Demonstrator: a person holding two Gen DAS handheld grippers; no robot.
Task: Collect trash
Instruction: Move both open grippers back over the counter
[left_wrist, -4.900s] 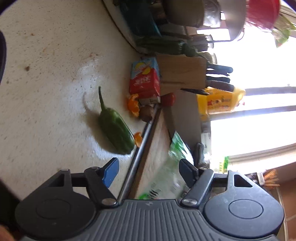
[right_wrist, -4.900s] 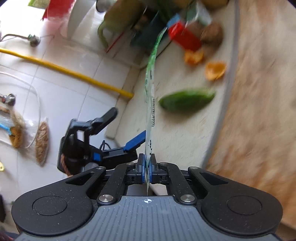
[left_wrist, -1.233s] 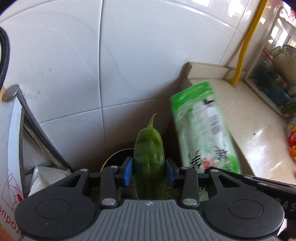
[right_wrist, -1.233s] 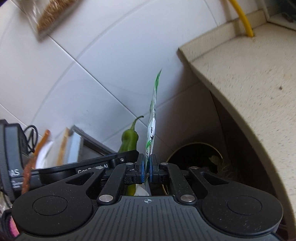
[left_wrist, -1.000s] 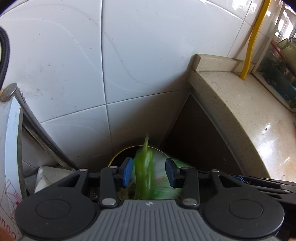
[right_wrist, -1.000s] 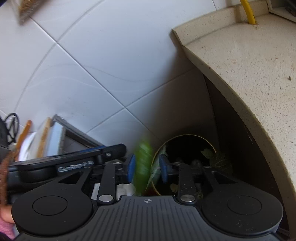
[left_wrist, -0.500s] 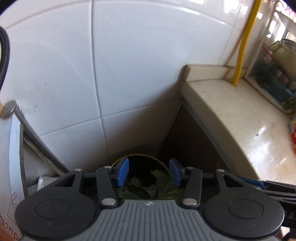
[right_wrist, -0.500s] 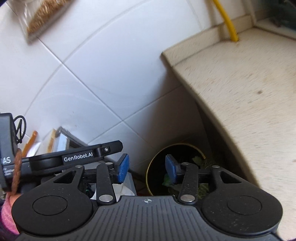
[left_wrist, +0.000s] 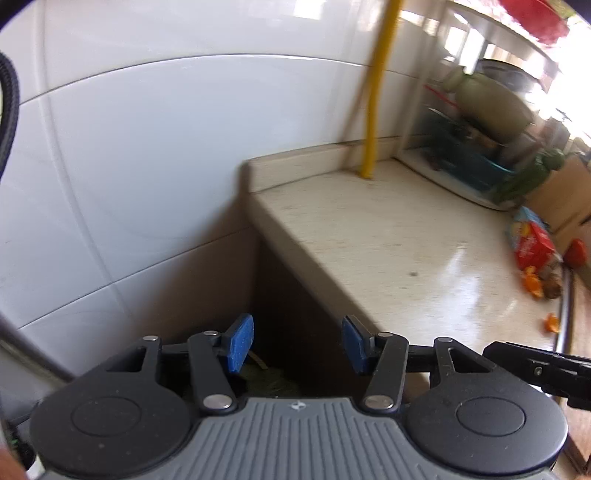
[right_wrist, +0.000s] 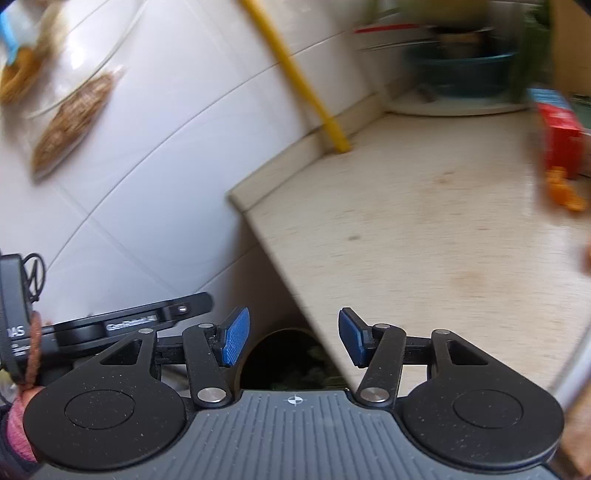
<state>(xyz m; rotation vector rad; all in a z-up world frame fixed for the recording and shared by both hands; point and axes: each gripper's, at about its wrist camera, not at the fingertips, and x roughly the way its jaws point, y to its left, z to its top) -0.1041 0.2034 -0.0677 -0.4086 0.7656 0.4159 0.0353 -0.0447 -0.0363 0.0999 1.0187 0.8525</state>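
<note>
Left wrist view looks down past the end of a pale stone counter (left_wrist: 388, 236) into a dark gap where a bin (right_wrist: 284, 350) sits on the floor against the white tiled wall (left_wrist: 147, 155). Green scraps (left_wrist: 269, 376) show inside the bin, just beyond the left gripper (left_wrist: 297, 347). The left gripper hangs above that gap with its blue-padded fingers (left_wrist: 240, 341) spread wide and nothing between them.

From the right wrist view, the bin's round dark mouth lies tucked under the counter's edge, with leafy green bits faintly visible inside. The right gripper (right_wrist: 293, 339) is directly over it, its jaws also wide apart and empty. To its left, the body of the other gripper juts in, held by a hand (right_wrist: 22, 398) at the frame edge in a pinkish sleeve (right_wrist: 18, 432).

Farther out on the counter, a red juice carton (left_wrist: 528, 238) lies near the far end, with orange peel pieces (left_wrist: 533, 286) just beside it and another small orange piece (left_wrist: 551, 321) closer to a metal strip along the counter's front. A yellow pipe (left_wrist: 378, 92) runs up the wall from the back corner of the counter. Beyond the carton, blurred, stand a teal basin (right_wrist: 461, 74) and other kitchen clutter. A clear bag of brown grain (right_wrist: 70, 122) hangs on the wall at upper left in the right wrist view.
</note>
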